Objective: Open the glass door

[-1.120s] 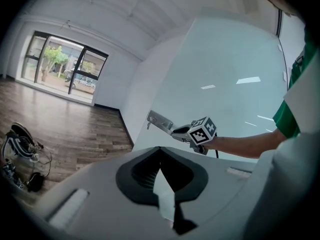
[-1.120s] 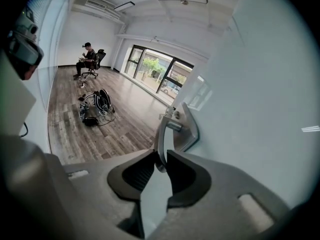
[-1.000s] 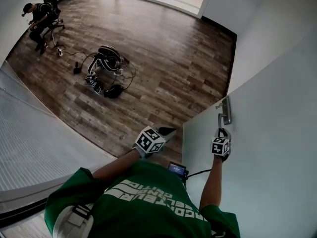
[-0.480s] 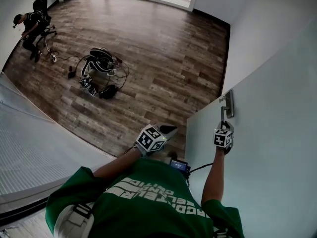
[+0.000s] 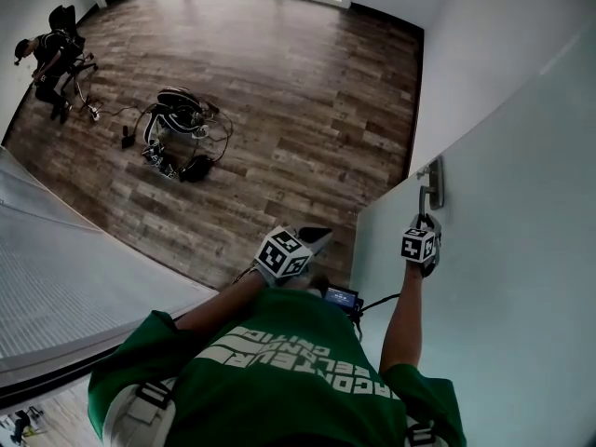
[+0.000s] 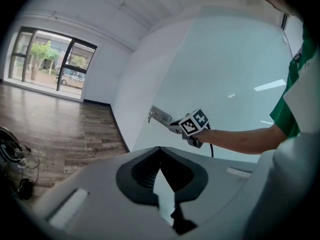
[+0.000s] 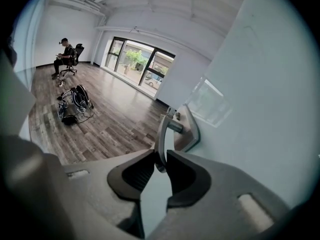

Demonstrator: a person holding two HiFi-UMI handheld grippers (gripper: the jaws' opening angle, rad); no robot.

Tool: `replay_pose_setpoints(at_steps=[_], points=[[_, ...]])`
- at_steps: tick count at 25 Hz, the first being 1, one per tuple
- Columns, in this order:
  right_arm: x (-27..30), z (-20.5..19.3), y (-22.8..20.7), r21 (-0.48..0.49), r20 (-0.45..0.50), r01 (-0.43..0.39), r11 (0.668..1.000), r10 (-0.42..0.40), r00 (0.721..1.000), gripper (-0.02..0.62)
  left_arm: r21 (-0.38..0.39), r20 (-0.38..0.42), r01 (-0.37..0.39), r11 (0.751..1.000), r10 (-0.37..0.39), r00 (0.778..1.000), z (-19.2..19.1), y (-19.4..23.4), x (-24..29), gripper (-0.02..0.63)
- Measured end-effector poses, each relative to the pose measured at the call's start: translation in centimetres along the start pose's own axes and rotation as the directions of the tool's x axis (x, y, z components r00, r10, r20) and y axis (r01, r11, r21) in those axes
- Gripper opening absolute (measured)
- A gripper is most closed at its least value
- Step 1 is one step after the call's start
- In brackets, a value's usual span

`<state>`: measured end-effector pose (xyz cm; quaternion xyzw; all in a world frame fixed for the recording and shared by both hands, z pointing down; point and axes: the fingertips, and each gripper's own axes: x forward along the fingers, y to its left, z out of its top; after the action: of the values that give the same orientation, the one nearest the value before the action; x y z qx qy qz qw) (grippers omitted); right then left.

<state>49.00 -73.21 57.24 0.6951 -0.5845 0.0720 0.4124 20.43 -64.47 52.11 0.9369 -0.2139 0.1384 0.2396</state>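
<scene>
On the right of the room, the glass door [image 5: 521,277], pale and broad, with its handle [image 5: 425,200] close to the left edge. Up on that handle, the right gripper [image 5: 424,220], bare arm [image 5: 400,315] stretched out to reach it. Clenched tight, too, jaws squeezing the free end of the lever from both sides, the rest of the lever running away to a plate [image 7: 192,129] on the glass. Nearer in and to the left, the left gripper [image 5: 316,237], tucked close to the green shirt [image 5: 279,371], well apart from the door. Pinched together at the tips, empty, aimed across at the handle. Beyond the door's edge, wood floor [image 5: 298,82] stretching far. Out on it to the left, a tangle of cables [image 5: 179,130] and gear. Farther left, a person [image 5: 42,54] seated on a chair [image 5: 65,17]. At the far end, big windows [image 7: 150,69], trees [image 7: 132,56] outside.
</scene>
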Motion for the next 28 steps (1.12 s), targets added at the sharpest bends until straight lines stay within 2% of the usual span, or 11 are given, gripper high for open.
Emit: replay_pose_setpoints(at_steps=[17,28], points=[[2.7,-3.1,-6.9,0.017,-0.074,0.119,0.993,-0.117,0.990,0.064,0.022,-0.001,0.018,1.000,-0.018,1.000,1.9,-1.3,3.8,0.015],[3.3,-4.5,-9.0,0.030,-0.072,0.143,0.989,-0.141,0.987,0.064,0.021,0.004,0.013,1.000,-0.013,1.000,1.9,-1.6,4.3,0.015]])
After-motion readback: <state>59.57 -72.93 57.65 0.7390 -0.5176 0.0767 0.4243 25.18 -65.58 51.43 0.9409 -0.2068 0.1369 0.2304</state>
